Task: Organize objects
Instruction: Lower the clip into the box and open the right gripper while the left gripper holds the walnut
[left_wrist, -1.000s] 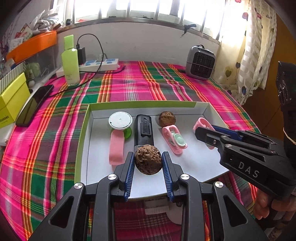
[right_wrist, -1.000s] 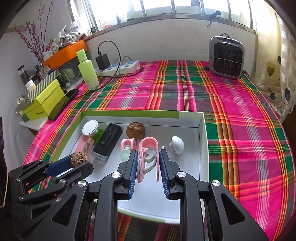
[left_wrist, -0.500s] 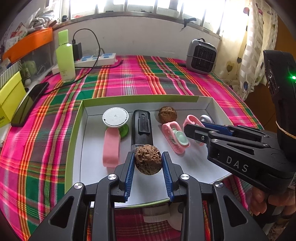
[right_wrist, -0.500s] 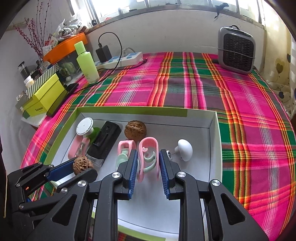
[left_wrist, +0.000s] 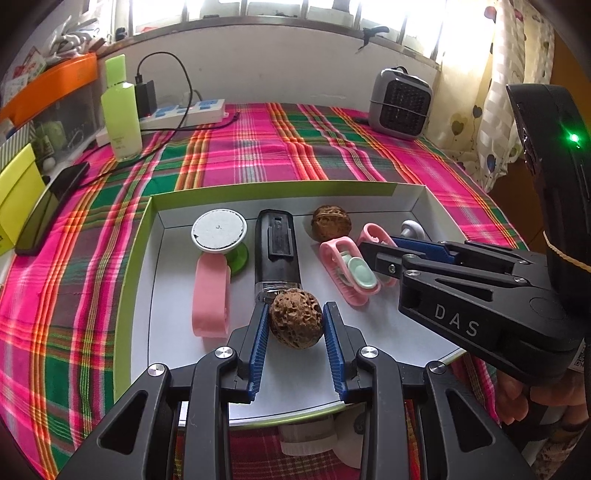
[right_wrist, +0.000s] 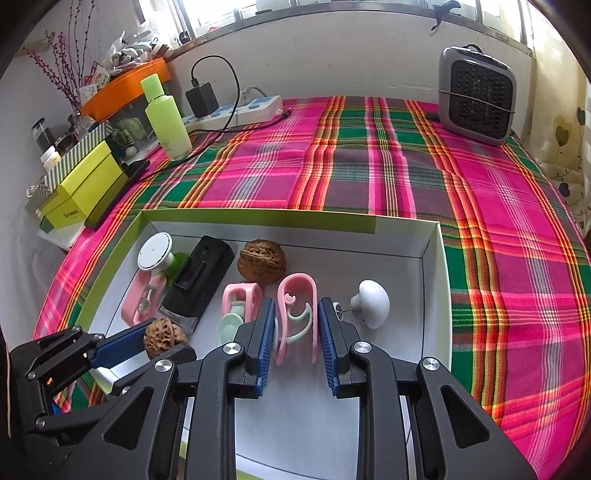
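Observation:
A shallow white tray (left_wrist: 140, 258) with a green rim lies on the plaid cloth. My left gripper (left_wrist: 296, 308) is shut on a rough brown walnut (left_wrist: 295, 323) over the tray's front, just before a black device (left_wrist: 277, 251). My right gripper (right_wrist: 296, 302) is shut on a pink hook clip (right_wrist: 297, 314) near the tray's middle. From the left wrist view the right gripper (left_wrist: 384, 247) reaches in from the right. Lying in the tray are a smooth walnut (right_wrist: 262, 262), a pink clip with a mint piece (right_wrist: 238, 299), a white disc on a pink strap (left_wrist: 219, 230) and a white mushroom-shaped hook (right_wrist: 371, 302).
A grey heater (right_wrist: 476, 99) stands at the far right by the wall. A green bottle (left_wrist: 121, 110), a power strip (right_wrist: 240, 109) with a charger, a dark phone (left_wrist: 48, 210) and a yellow box (right_wrist: 85, 188) line the left side. A hand holds the right gripper's handle.
The right gripper has edged further in over the tray with the pink hook clip. The left gripper keeps its hold on the rough walnut and has barely shifted.

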